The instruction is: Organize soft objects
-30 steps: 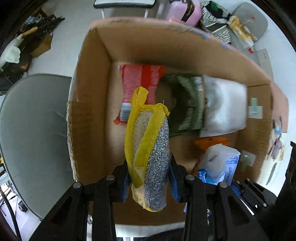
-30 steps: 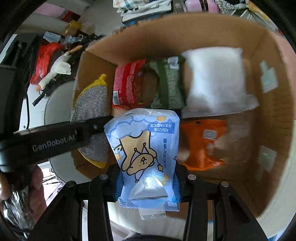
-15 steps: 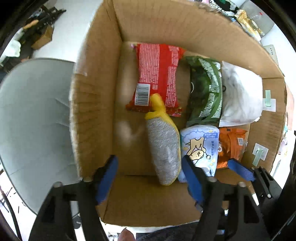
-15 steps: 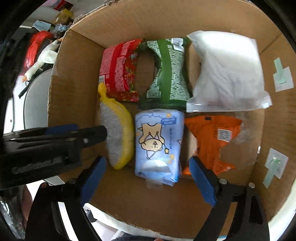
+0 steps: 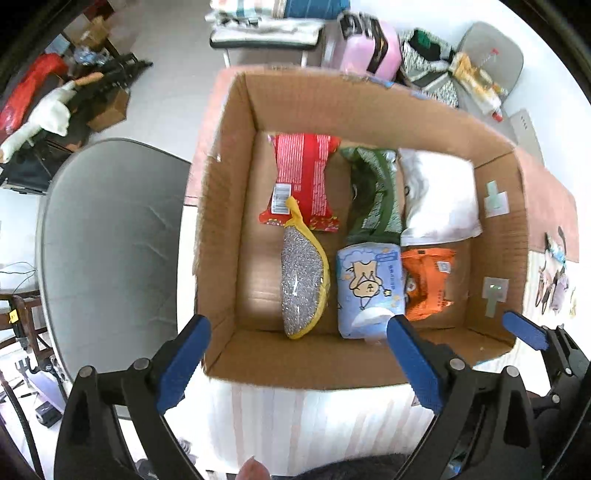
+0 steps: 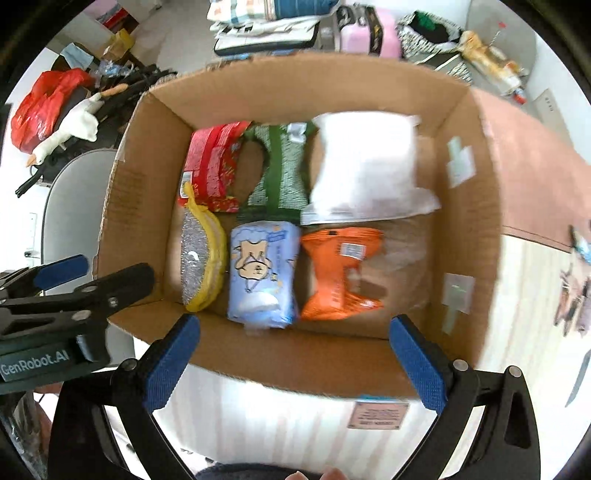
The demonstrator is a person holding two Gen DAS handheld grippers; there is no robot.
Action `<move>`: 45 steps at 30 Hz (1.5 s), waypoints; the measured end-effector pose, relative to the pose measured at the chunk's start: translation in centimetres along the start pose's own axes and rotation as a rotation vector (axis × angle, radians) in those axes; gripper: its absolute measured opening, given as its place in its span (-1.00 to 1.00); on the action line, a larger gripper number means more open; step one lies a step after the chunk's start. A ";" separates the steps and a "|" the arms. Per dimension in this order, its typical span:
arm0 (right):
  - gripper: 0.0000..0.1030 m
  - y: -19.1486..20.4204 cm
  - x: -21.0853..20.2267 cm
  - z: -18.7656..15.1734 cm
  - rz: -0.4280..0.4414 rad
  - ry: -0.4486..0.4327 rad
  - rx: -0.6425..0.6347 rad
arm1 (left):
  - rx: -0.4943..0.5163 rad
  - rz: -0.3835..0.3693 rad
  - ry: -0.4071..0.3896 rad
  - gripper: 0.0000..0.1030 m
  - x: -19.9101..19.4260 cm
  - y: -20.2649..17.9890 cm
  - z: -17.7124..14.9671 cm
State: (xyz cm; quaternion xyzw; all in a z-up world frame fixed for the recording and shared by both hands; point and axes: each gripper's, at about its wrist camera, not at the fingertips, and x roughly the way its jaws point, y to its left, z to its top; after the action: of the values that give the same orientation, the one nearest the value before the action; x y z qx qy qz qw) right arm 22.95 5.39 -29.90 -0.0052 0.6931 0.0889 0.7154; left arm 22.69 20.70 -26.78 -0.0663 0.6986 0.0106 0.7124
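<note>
An open cardboard box holds several soft items in two rows. The far row has a red packet, a green packet and a white bag. The near row has a yellow-edged silver scouring pad, a blue tissue pack and an orange packet. My left gripper is open and empty above the box's near wall. My right gripper is open and empty beside it.
A grey chair seat stands left of the box. The box rests on a striped cloth surface. Clutter lies behind it: a pink case, folded textiles, a toy goose and a red bag.
Both grippers opened and let the scouring pad and the tissue pack down into the box's near row. Both then pulled back up and toward me.
</note>
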 end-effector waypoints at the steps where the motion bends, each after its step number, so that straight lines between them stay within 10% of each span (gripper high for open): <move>1: 1.00 0.1 -0.7 0.4 -0.012 -0.018 0.000 | -0.002 0.004 -0.023 0.89 -0.4 -0.1 -0.4; 17: 1.00 -2.3 -13.5 -6.6 -0.069 -0.250 0.018 | 0.028 0.062 -0.284 0.89 -9.7 -2.4 -6.8; 27: 1.00 -5.3 -16.1 -7.8 0.074 -0.270 0.070 | 0.042 0.085 -0.346 0.89 -12.4 -4.9 -7.4; 34: 1.00 -15.8 -16.2 -7.7 0.095 -0.250 0.248 | 0.205 0.146 -0.421 0.89 -11.9 -13.9 -4.5; 41: 1.00 -34.2 -14.7 -9.2 -0.079 -0.203 0.514 | 0.492 0.119 -0.340 0.87 -5.2 -29.8 0.6; 45: 1.00 -44.6 -12.7 -9.7 -0.122 -0.168 0.640 | 0.636 0.148 -0.284 0.51 -0.5 -39.2 2.4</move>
State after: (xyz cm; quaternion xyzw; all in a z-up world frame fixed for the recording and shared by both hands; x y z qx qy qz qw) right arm 18.98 -41.26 -22.82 0.1855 0.6230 -0.1759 0.7393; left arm 29.30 -17.86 -23.12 0.2116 0.5639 -0.1465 0.7847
